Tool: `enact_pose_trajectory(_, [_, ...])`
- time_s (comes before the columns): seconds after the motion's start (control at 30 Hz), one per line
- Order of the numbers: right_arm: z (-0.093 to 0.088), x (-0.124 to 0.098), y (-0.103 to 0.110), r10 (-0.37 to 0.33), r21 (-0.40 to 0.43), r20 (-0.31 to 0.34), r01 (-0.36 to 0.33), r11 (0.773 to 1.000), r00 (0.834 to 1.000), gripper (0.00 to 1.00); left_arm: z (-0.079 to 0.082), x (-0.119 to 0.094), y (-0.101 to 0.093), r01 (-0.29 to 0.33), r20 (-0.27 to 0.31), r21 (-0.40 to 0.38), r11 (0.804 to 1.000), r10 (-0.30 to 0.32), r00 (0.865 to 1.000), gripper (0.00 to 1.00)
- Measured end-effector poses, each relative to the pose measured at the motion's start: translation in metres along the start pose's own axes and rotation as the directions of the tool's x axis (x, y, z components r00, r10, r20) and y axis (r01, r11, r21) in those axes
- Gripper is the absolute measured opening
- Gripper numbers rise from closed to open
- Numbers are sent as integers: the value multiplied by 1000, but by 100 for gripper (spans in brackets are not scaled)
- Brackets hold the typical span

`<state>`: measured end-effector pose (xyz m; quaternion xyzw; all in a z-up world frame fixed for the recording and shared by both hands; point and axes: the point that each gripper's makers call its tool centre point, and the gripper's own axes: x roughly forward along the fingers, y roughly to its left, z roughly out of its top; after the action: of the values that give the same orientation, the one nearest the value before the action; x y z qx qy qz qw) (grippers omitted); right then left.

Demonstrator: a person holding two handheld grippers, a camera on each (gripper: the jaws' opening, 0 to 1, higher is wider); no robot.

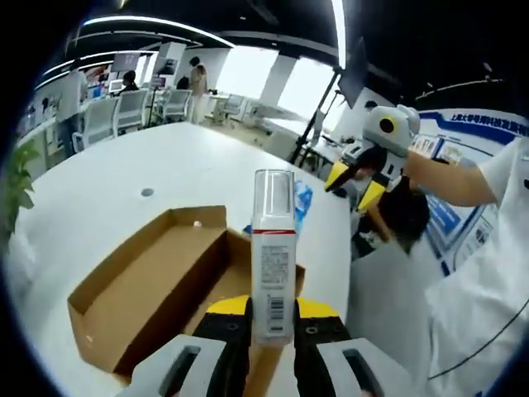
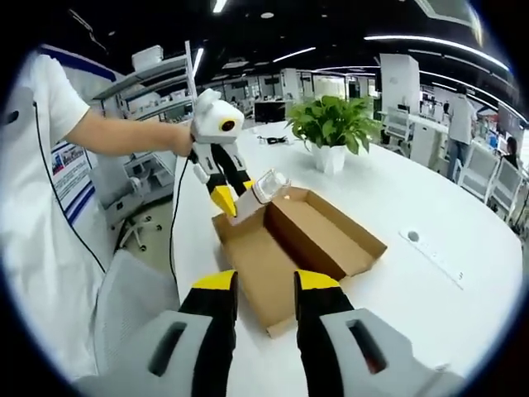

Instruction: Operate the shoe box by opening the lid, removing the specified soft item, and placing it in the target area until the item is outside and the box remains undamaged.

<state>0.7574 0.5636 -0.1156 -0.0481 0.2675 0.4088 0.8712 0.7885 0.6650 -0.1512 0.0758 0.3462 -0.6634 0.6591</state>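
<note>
One open cardboard shoe box (image 2: 302, 240), one clear-capped white bottle (image 1: 273, 256), two yellow-tipped grippers, left gripper (image 1: 273, 318), right gripper (image 2: 266, 289), one potted plant (image 2: 331, 128), one white table (image 2: 430, 207), several office chairs (image 1: 111, 116) far off

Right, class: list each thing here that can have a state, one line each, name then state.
cardboard box: open, lid folded out flat on the white table.
bottle: upright, clear cap on, held above the box.
left gripper: shut on the bottle.
right gripper: open, empty, hanging above the box.
potted plant: standing upright.
</note>
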Motion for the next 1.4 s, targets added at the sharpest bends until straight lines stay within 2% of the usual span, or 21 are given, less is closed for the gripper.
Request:
enact_pose_trajectory(0.1, [5,-8,-2,-13,16,35,12,1000,999,25,14,5,-14,5,52,2,1000,-5,999,18])
enact_pose_trajectory(0.23, [13,-19,-2,-28,46,91,24,999,995,26,29,6,-19,21,101,0,1000,-21,995,18])
enact_pose_trajectory(0.3, [17,-23,-4,-32,60,118,25,998,992,26,38,11,-30,31,128,4,1000,-31,991,18])
enact_pose_trajectory(0.37, [25,-28,-7,-42,89,166,28,996,985,26,47,16,-41,44,153,6,999,-45,987,18])
enact_pose_trajectory(0.43, [34,-33,-9,-47,122,219,20,992,975,26,55,19,-43,55,172,9,998,-56,983,18])
enact_pose_trajectory(0.47, [39,-37,-11,-51,140,247,17,990,968,26,59,24,-51,62,182,14,998,-63,981,18])
enact_pose_trajectory(0.6, [51,-49,-15,-58,179,317,0,984,947,27,72,34,-66,83,211,22,996,-86,974,18])
enact_pose_trajectory(0.7, [55,-55,-16,-56,199,343,-15,980,938,31,83,38,-71,98,247,35,995,-103,963,18])
enact_pose_trajectory(0.73, [57,-57,-16,-55,200,351,-17,980,935,32,88,38,-73,114,269,35,993,-120,956,18])
enact_pose_trajectory(0.87, [63,-61,-10,-63,193,376,-12,981,924,33,97,42,-75,128,303,39,991,-134,943,18])
enact_pose_trajectory(0.93, [69,-65,-11,-98,203,409,15,979,907,33,102,45,-75,131,319,48,990,-139,937,18])
enact_pose_trajectory(1.1, [75,-69,-17,-153,240,447,46,970,881,35,111,52,-80,145,347,66,987,-159,924,18])
enact_pose_trajectory(1.2, [76,-68,-18,-160,237,453,54,970,877,34,117,58,-84,156,361,71,985,-172,917,18])
enact_pose_trajectory(1.4, [77,-68,-17,-161,248,464,47,968,871,32,121,71,-85,170,360,85,982,-189,913,18])
